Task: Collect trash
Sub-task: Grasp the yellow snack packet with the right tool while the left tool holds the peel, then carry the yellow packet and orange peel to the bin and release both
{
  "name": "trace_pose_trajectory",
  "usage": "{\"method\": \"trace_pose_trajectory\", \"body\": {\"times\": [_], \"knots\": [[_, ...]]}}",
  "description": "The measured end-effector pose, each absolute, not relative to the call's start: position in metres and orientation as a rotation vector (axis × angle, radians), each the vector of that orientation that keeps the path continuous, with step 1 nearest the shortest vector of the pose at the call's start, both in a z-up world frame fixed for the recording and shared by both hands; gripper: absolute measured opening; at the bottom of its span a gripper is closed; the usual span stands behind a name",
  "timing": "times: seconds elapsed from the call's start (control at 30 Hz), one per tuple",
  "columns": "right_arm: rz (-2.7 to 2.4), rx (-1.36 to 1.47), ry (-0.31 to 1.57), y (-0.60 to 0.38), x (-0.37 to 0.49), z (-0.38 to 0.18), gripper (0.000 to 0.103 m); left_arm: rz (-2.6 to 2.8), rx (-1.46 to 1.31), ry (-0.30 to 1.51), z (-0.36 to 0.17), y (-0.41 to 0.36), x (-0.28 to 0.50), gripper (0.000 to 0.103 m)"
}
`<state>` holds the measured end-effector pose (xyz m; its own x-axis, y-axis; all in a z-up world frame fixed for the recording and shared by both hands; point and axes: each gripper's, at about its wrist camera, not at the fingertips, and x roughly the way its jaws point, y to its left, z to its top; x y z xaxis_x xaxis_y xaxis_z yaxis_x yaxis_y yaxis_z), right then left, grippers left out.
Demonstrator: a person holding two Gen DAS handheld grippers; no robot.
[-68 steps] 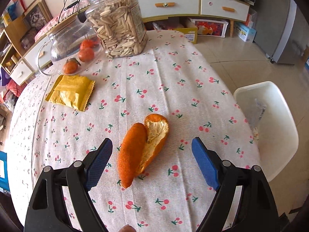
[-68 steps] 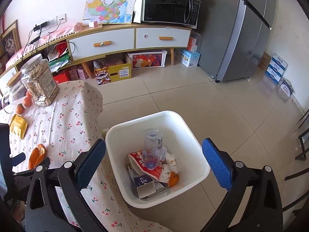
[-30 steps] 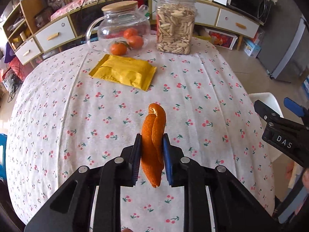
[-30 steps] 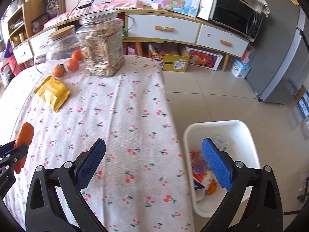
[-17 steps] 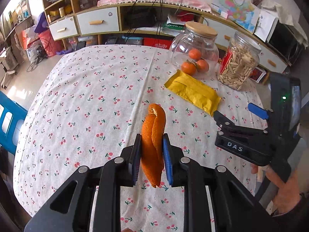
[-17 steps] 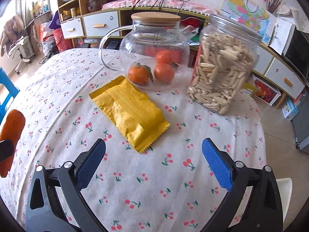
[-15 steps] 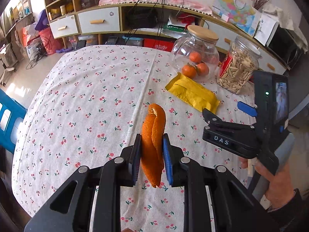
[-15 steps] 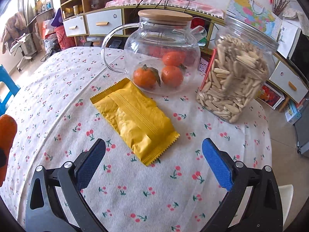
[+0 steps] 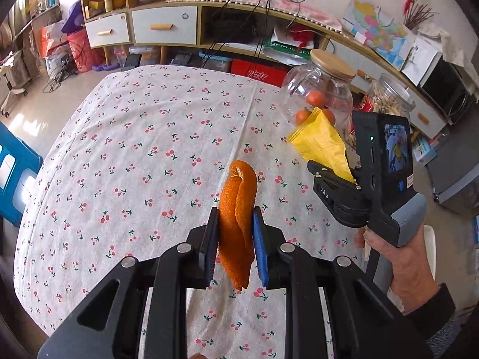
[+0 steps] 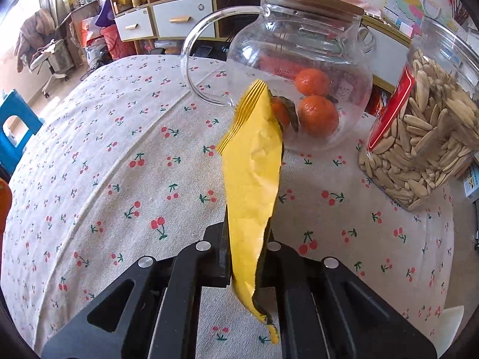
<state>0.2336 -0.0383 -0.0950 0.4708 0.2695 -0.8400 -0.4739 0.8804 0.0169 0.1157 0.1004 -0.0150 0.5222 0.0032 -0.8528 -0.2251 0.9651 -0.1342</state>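
Observation:
My left gripper (image 9: 235,246) is shut on an orange peel (image 9: 238,206) and holds it upright above the cherry-print tablecloth (image 9: 134,155). My right gripper (image 10: 247,254) is shut on a yellow snack wrapper (image 10: 253,176), lifted off the table in front of the glass teapot. The right gripper (image 9: 335,176) with the wrapper (image 9: 321,145) also shows in the left wrist view, to the right of the peel, held by a hand. The peel's edge (image 10: 4,203) shows at the far left of the right wrist view.
A glass teapot (image 10: 299,68) with oranges and a plastic jar of seeds (image 10: 428,131) stand at the table's far side. A blue stool (image 9: 15,176) stands left of the table. A low cabinet (image 9: 164,27) runs along the back wall. A white bin rim (image 10: 452,323) shows at lower right.
My right gripper has closed on the yellow wrapper and lifted it off the tablecloth. My left gripper still holds the peel and has turned a little more to the left.

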Motion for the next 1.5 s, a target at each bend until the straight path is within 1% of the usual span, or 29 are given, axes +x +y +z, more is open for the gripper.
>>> {"method": "trace_pose_trajectory", "body": {"times": [0.27,0.6,1.23,1.5], "knots": [[0.45,-0.121,0.917,-0.063,0.187,-0.064,0.003,0.124,-0.262,0.989,-0.008,0.099,0.113,0.022],[0.341,-0.1,0.833,-0.097,0.154,-0.025,0.003,0.089,-0.243,0.941,0.0,0.081,0.107,0.022],[0.089,-0.035,0.754,-0.2,0.108,-0.004,0.004,-0.005,-0.179,0.871,0.004,0.023,0.103,0.022],[-0.064,0.045,0.741,-0.265,0.099,-0.013,0.004,-0.033,-0.134,0.857,-0.001,-0.003,0.102,0.022]]}}
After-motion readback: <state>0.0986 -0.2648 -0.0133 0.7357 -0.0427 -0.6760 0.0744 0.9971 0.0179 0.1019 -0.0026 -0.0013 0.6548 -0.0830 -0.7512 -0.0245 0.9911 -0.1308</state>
